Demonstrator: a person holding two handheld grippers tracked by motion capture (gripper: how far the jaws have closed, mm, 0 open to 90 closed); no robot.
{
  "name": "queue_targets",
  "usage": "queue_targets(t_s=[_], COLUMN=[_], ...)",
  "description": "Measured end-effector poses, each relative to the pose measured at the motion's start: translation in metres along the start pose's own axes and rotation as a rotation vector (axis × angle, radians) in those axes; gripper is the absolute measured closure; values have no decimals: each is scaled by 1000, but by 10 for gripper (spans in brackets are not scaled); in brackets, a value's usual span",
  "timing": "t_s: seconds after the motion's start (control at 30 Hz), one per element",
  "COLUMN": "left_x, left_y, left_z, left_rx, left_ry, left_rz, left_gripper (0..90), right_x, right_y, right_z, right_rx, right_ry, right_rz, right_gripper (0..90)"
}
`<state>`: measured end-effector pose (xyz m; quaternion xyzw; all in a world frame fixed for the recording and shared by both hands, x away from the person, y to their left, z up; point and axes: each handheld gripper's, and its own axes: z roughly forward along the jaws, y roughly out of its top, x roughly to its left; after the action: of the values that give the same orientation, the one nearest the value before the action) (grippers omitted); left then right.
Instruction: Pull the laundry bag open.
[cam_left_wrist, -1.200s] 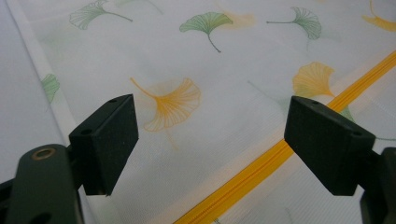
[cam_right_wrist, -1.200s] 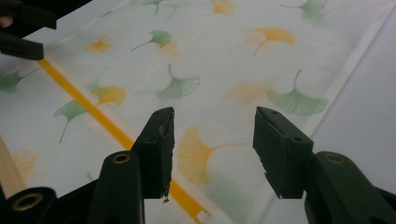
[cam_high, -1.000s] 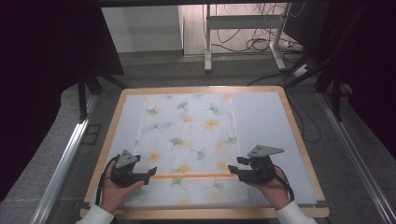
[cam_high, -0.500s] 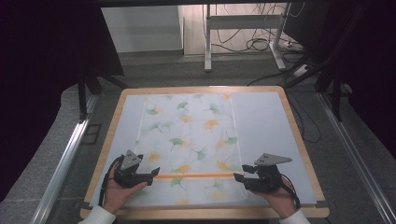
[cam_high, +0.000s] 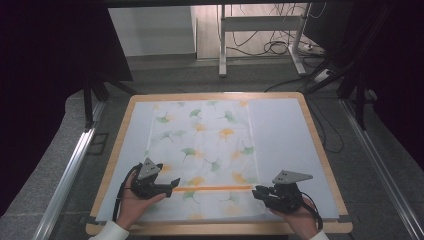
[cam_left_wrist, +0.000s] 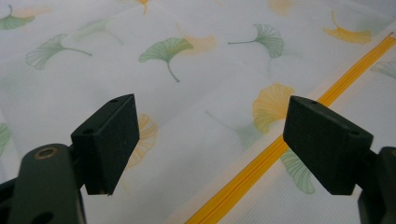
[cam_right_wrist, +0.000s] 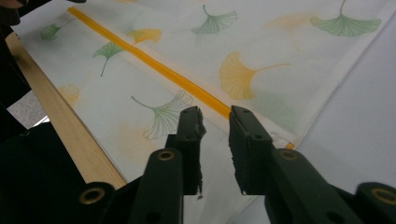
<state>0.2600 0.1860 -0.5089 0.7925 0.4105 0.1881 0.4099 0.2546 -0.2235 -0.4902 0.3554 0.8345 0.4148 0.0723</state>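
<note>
Both grippers have dropped toward the lower frame edge. Left gripper (cam_high: 173, 183) gapes wide over the cloth (cam_high: 205, 150); right gripper (cam_high: 256, 191) stands narrowly parted, gripping nothing. Judging by this, each should bite the orange stripe (cam_high: 212, 188) hem squarely.

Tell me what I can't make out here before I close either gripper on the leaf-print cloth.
- Left gripper, its own view: jaws wide open; whether they touch the cloth is unclear.
- Right gripper, its own view: jaws a narrow gap apart; fabric between them can't be told.
- Orange stripe, high view: both ends hidden behind the grippers.
- Cloth's near edge, high view: too pale against the table.
</note>
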Motion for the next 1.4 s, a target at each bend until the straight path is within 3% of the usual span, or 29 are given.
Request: queue_targets(t_s=[0.4,0.73,0.9,1.4], left_x=[-18,-32,-37,-62], left_y=[18,31,35,53], left_z=[17,29,36,56], left_rx=[-11,-35,-31,-6], left_ry=[-29,-88,-112,-195], left_rz=[44,61,58,121], left_gripper=[193,233,246,276], right_x=[2,7,6,1], right_y=[-9,-13,-14,-14], right_z=[5,6,5,12], right_rx=[66,83,85,115], right_ry=[7,-4,-7,-35], right_rz=[-10,-29,-15,-38], right_gripper=[883,884,884,883])
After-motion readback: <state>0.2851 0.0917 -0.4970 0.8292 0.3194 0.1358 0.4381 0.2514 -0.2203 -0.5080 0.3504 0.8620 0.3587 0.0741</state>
